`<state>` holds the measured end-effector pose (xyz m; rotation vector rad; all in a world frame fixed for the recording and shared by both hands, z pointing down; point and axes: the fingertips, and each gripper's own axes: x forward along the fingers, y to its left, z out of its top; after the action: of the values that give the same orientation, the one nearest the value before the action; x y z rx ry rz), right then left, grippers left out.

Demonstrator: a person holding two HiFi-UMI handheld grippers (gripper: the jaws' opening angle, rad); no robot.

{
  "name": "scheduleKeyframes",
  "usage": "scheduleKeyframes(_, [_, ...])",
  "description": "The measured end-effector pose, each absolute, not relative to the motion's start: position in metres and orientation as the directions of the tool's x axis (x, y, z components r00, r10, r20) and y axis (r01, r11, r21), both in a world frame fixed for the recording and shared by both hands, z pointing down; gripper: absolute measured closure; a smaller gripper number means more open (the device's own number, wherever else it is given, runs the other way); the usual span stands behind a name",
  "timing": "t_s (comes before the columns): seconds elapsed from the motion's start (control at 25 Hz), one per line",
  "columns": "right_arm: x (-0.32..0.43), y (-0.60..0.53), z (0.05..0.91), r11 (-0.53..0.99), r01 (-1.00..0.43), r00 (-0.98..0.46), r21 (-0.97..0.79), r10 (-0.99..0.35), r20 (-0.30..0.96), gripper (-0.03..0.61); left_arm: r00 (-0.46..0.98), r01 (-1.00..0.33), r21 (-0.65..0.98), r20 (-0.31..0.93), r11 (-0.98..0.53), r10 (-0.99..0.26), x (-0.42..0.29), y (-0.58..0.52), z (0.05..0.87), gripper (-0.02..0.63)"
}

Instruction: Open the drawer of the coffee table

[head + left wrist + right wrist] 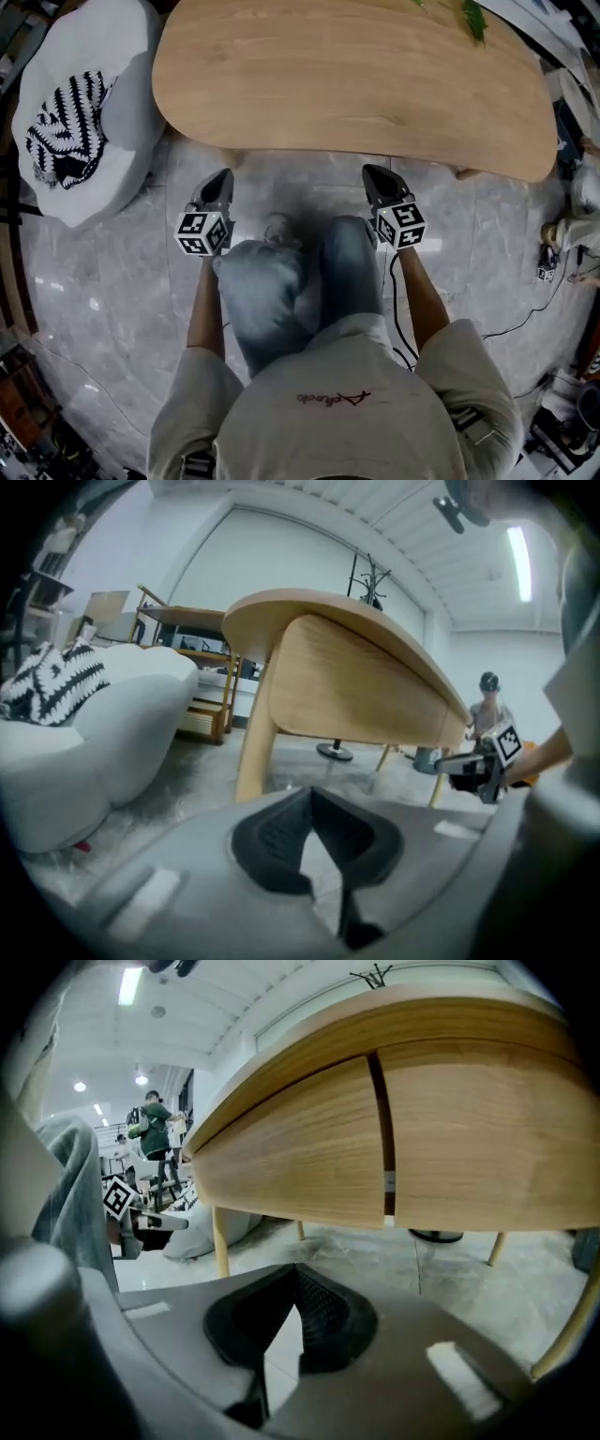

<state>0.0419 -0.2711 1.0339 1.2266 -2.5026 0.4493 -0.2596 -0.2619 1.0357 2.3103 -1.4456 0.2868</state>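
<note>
Hovering at the near edge of the coffee table, the left gripper and the right gripper both have jaws pressed together, holding nothing; the drawer sits closed under the top. No handle shows on its smooth front; I judge they could slide off the wood, or pull at the neighbouring panel.

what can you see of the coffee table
The coffee table has a rounded, bean-like top of light wood with visible grain, standing level on slim tapered wooden legs on the grey floor. Under the top curves a wooden apron split by a vertical seam into two front panels, both flush and shut. No handle shows.
</note>
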Motion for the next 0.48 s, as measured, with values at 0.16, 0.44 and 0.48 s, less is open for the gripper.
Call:
scheduleKeyframes(0.16, [0.044, -0.275, 1.031, 0.578, -0.763, -0.647, -0.290, -0.691, 0.322, 0.574, 0.527, -0.841, 0.313, 0.295, -0.441, -0.797, -0.242, -0.265, 1.029, 0.614])
scheduleKeyframes(0.44, [0.037, -0.283, 1.026, 0.573, -0.682, -0.713, -0.455, -0.661, 0.234, 0.572, 0.662, -0.720, 0.432, 0.195, -0.543, -0.724, -0.205, -0.278, 1.017, 0.614])
scheduleKeyframes(0.48, [0.036, -0.283, 1.025, 0.572, -0.667, -0.721, -0.477, -0.656, 0.223, 0.570, 0.683, -0.693, 0.457, 0.168, -0.558, -0.711, -0.201, -0.280, 1.014, 0.603])
